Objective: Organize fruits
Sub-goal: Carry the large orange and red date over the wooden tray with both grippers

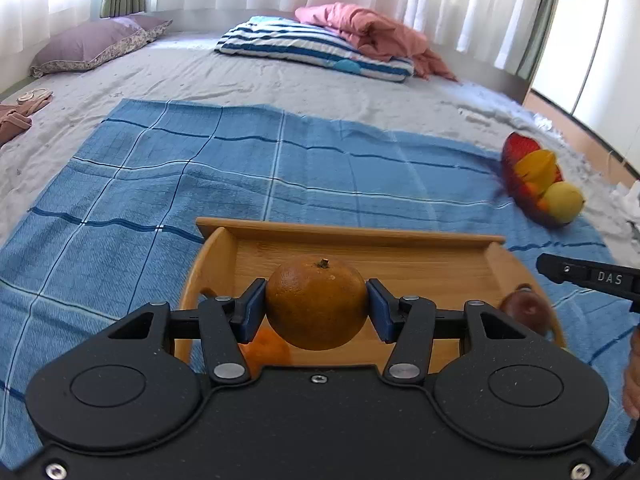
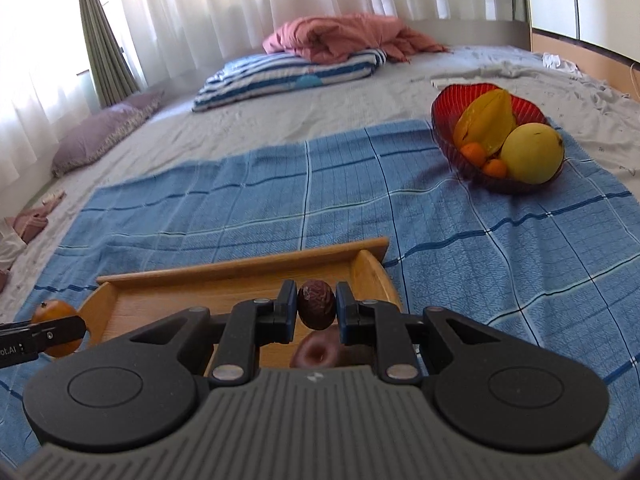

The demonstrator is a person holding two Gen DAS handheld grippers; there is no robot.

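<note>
My left gripper [image 1: 316, 310] is shut on a dull orange [image 1: 317, 302] with a stem, held above a wooden tray [image 1: 344, 234]. A smaller orange fruit [image 1: 266, 350] lies in the tray under it. My right gripper [image 2: 316, 307] is shut on a small wrinkled brown fruit [image 2: 316, 305] over the tray's [image 2: 240, 268] right end; a dark purple round fruit [image 2: 316, 352] lies below it. The held orange [image 2: 54, 312] shows at the left edge of the right wrist view. A red glass bowl [image 2: 452, 98] holds a star fruit, a yellow mango and small oranges.
The tray and bowl [image 1: 510, 148] sit on a blue checked cloth [image 1: 200, 168] spread over a grey bed. A striped pillow [image 1: 312, 46], a pink blanket [image 1: 368, 28] and a purple pillow [image 1: 92, 42] lie at the far end. A hand [image 1: 632, 376] shows at the right edge.
</note>
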